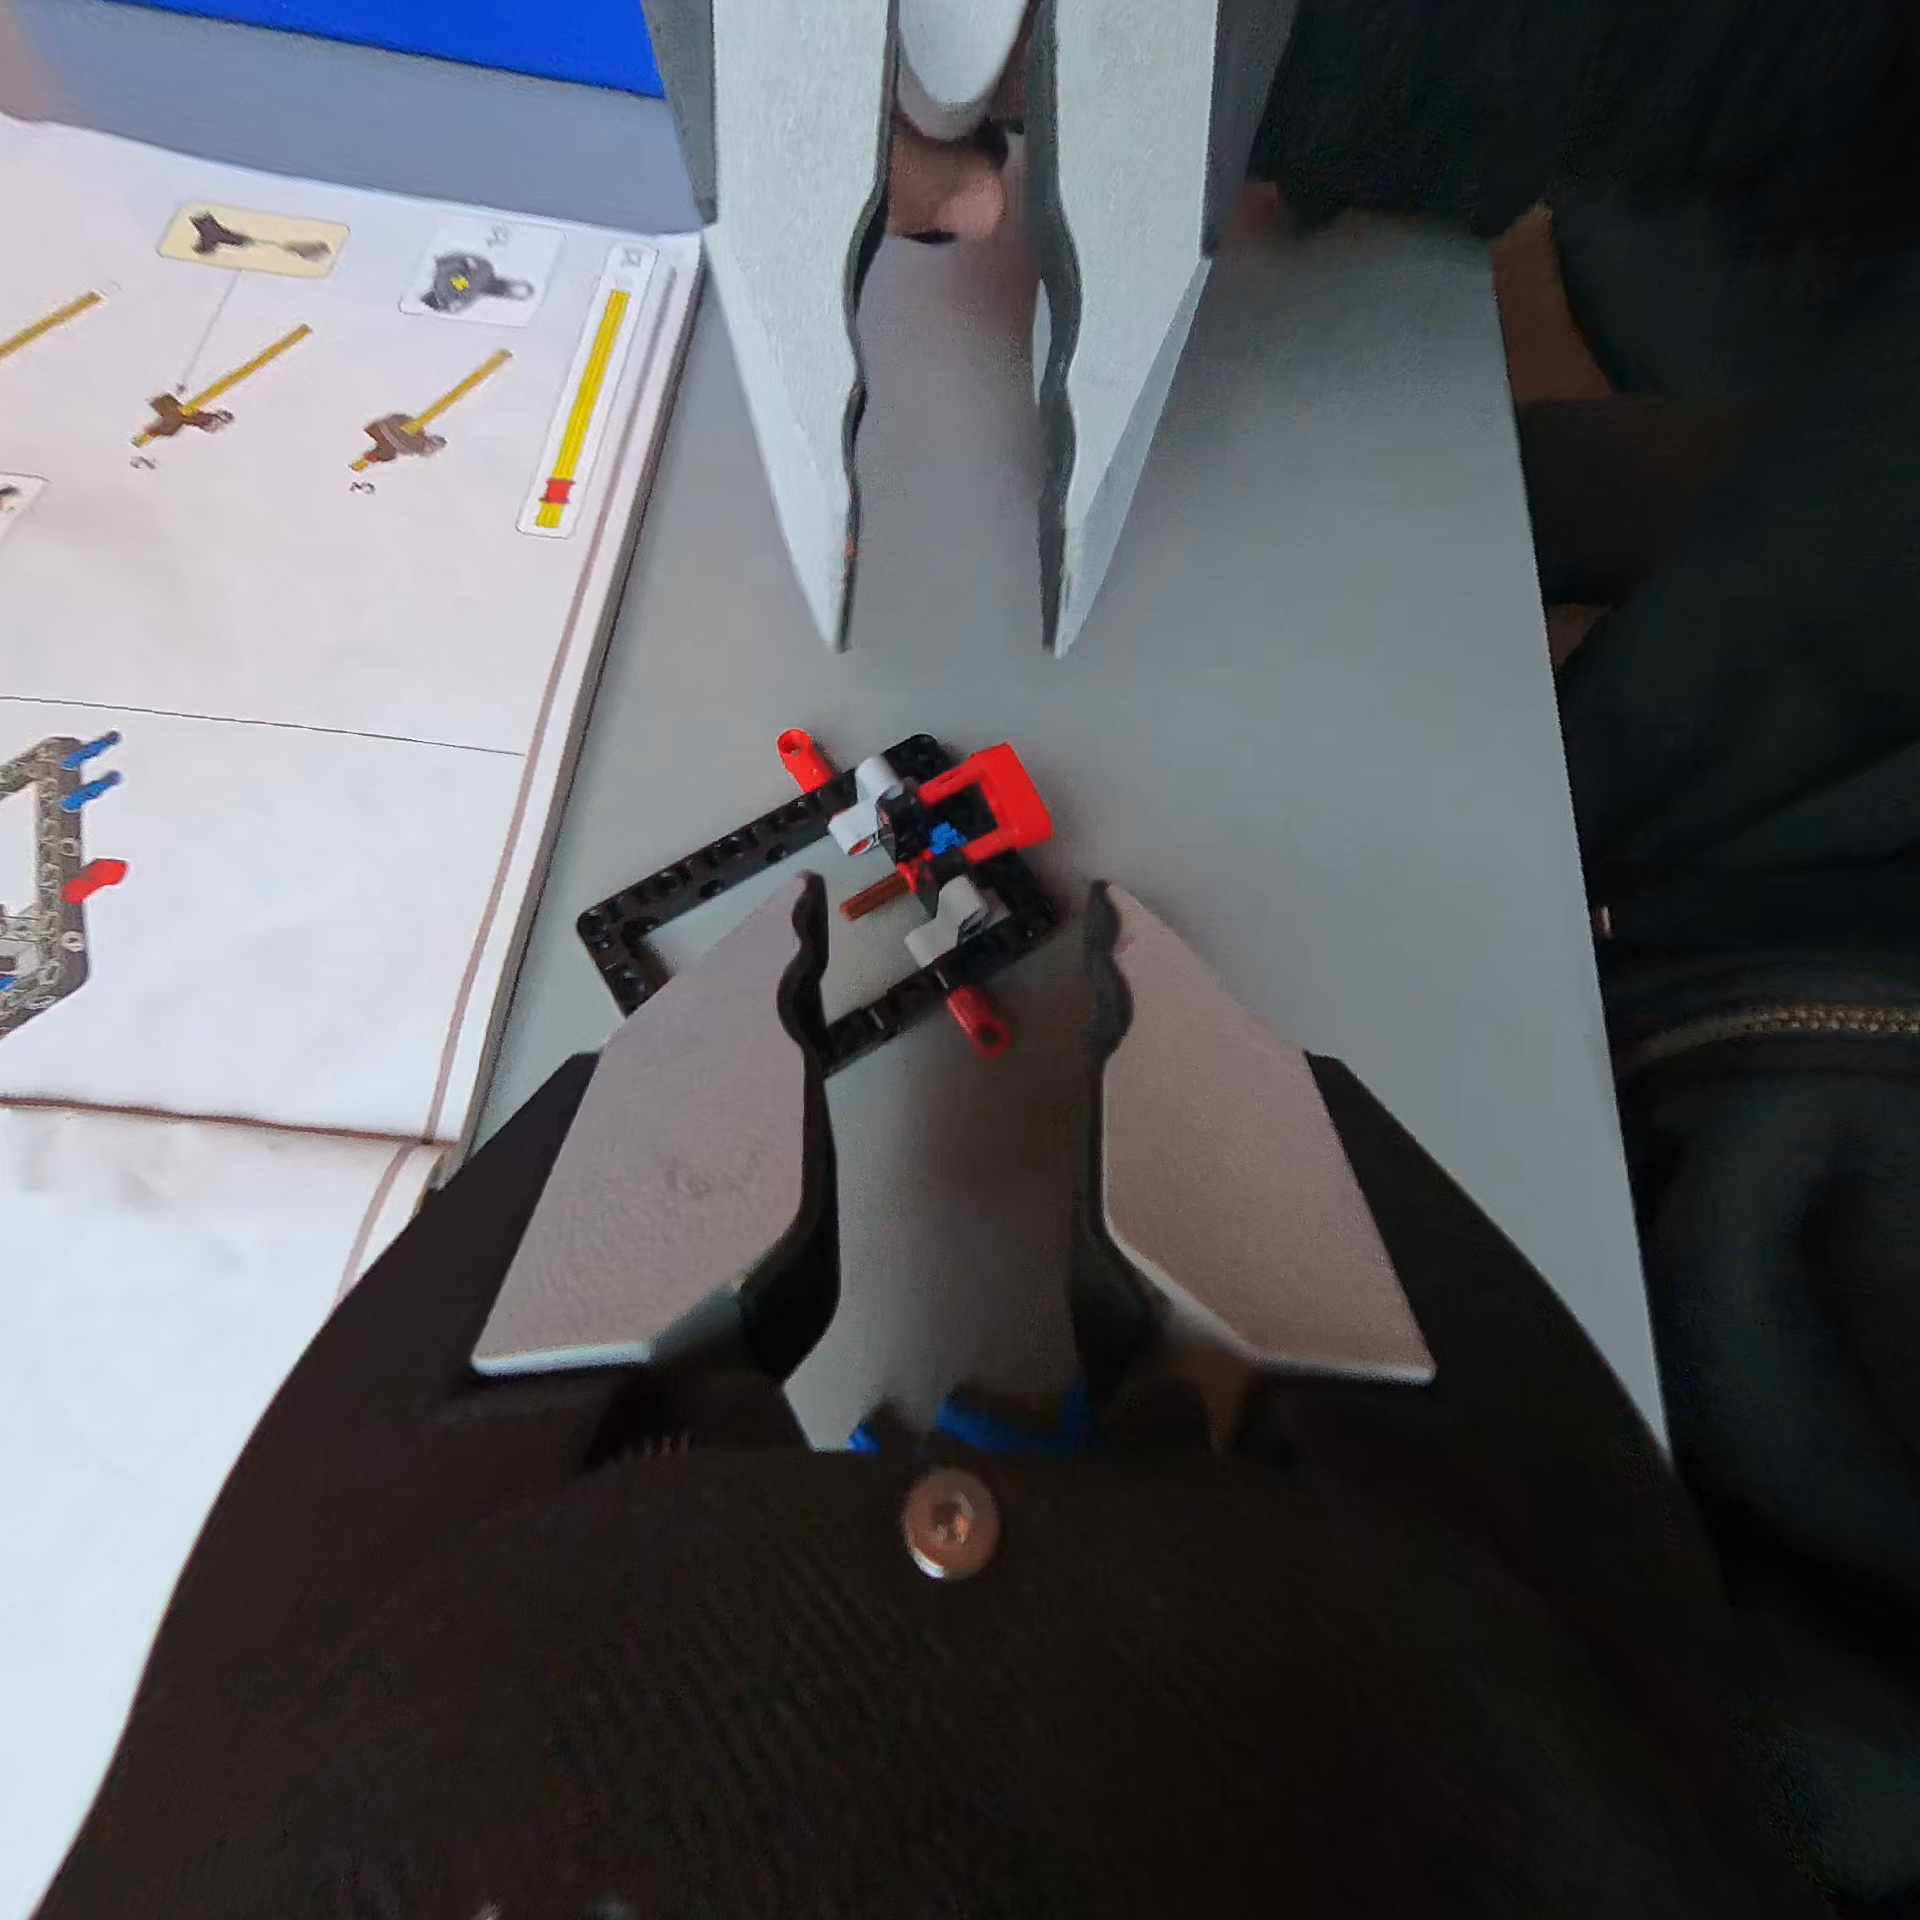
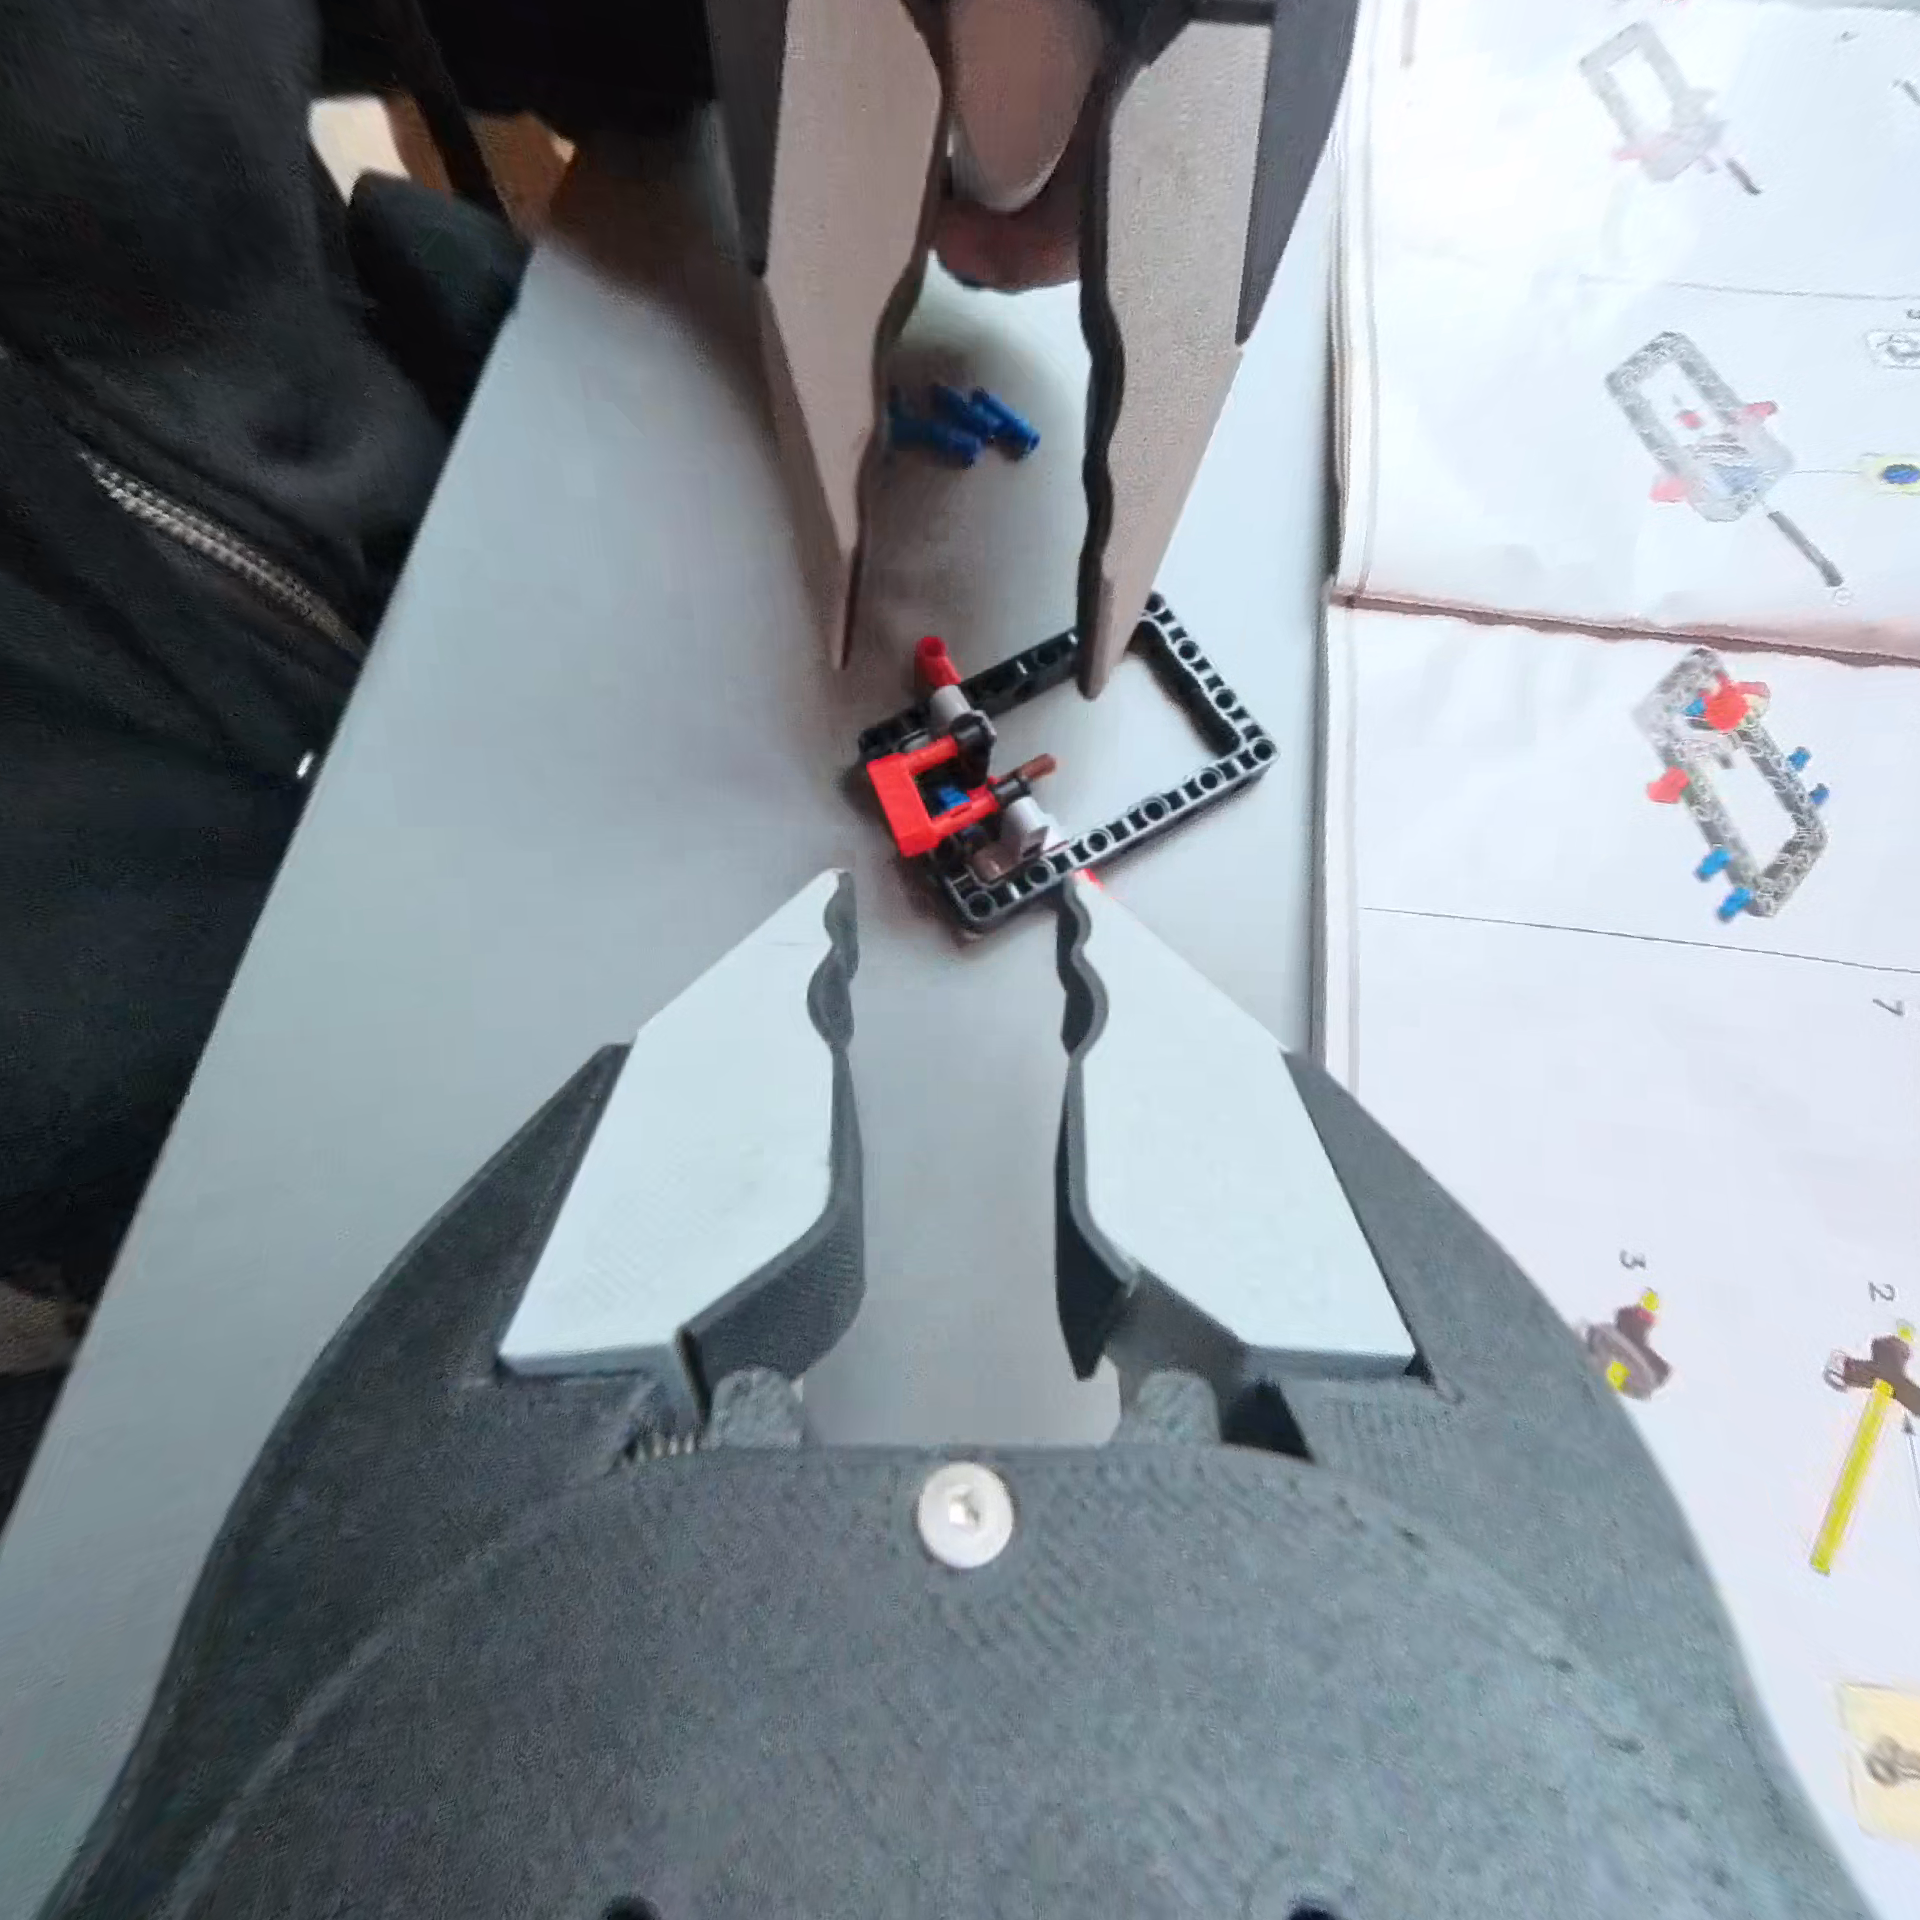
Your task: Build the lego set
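Note:
A black rectangular lego frame (image 1: 717, 857) lies flat on the grey table (image 1: 1299, 727). A red bracket (image 1: 987, 795), white connectors and red pins sit at one end of it. My left gripper (image 1: 956, 888) is open and empty, with its tips over the frame's near side. My right gripper (image 1: 951, 644) faces it from the far side, open and empty, just short of the frame. In the right wrist view the frame (image 2: 1132, 831) lies between my right gripper (image 2: 956, 888) and the left gripper (image 2: 966, 670). Loose blue pins (image 2: 966, 421) lie under the left gripper.
An open instruction booklet (image 1: 260, 623) (image 2: 1662, 831) lies beside the frame. A blue and grey box (image 1: 416, 62) stands behind the booklet. A person in a dark zipped jacket (image 2: 156, 623) sits at the table's edge.

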A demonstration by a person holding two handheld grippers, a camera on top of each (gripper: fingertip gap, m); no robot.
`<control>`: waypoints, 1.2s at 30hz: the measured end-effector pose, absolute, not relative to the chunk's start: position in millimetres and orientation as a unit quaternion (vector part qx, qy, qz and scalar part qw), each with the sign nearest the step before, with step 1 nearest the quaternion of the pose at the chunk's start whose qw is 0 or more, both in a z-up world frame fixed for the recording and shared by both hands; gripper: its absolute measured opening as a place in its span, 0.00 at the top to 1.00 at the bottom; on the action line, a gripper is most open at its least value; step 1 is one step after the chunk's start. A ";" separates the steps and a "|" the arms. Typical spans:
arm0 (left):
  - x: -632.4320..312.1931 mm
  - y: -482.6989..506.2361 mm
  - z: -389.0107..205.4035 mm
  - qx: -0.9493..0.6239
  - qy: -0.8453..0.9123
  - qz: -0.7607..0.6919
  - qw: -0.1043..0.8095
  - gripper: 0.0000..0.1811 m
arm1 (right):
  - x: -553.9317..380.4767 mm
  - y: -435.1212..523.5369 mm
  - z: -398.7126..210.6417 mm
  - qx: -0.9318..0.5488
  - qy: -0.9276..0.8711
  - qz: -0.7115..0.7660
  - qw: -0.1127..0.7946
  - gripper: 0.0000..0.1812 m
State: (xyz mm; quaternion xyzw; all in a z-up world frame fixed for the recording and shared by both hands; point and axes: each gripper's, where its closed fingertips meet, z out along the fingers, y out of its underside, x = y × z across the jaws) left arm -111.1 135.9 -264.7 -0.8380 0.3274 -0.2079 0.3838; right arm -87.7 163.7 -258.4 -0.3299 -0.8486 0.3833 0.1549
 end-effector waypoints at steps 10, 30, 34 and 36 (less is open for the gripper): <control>-99.8 139.9 -282.6 -0.846 0.361 -0.177 0.351 0.91 | -97.3 143.1 -280.7 -0.243 -0.883 0.367 0.162 0.78; -103.8 138.2 -283.4 -0.867 0.301 -0.114 0.381 0.78 | -103.5 133.3 -284.1 -0.319 -0.844 0.401 0.154 0.77; -104.8 132.4 -269.3 -0.868 0.271 -0.099 0.405 0.81 | -103.4 133.2 -282.5 -0.323 -0.841 0.409 0.149 0.82; -97.4 124.1 -265.6 -0.864 0.287 -0.088 0.405 0.91 | -100.0 132.0 -282.3 -0.317 -0.843 0.412 0.140 0.79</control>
